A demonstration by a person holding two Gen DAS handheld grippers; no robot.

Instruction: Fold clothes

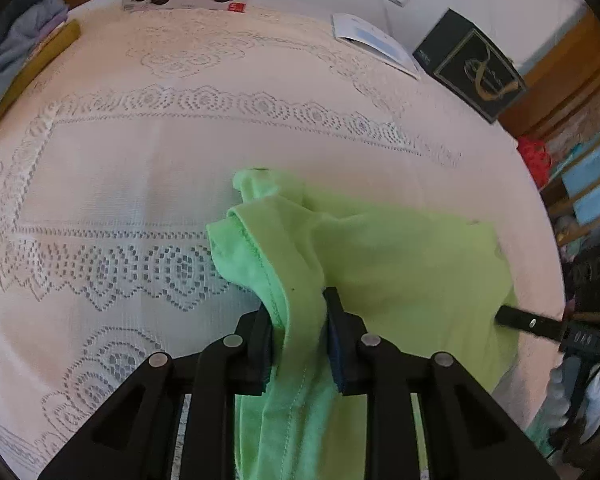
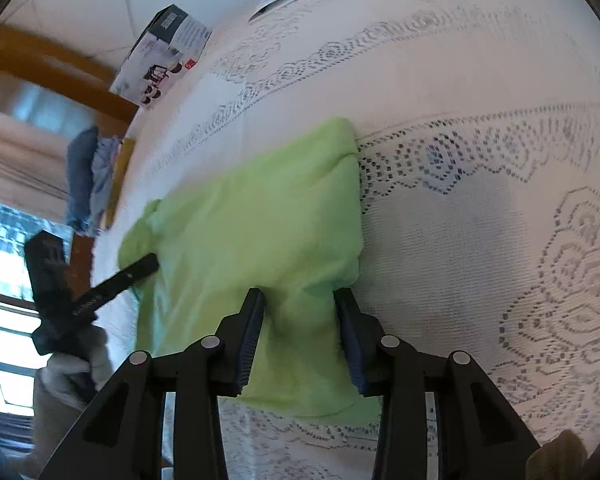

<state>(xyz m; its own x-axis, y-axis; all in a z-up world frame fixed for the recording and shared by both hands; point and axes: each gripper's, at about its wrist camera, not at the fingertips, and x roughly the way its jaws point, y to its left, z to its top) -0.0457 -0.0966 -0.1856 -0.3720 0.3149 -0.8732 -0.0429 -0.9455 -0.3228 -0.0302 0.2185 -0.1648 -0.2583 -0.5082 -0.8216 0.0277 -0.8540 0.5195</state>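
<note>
Each fisheye camera sits just behind its own fingers and looks steeply down, close over the lace-covered surface (image 1: 140,168) — the left view facing the far wall, the right view angled toward the window side — and both share the green garment (image 1: 400,264) (each also catches the other gripper).

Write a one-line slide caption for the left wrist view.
Left gripper pinches a hemmed edge of the green garment above the lace tablecloth, with the right gripper at the far edge.

Garment (image 1: 400,264) on tablecloth (image 1: 140,184); boxes (image 1: 474,66) seemingly behind.
</note>
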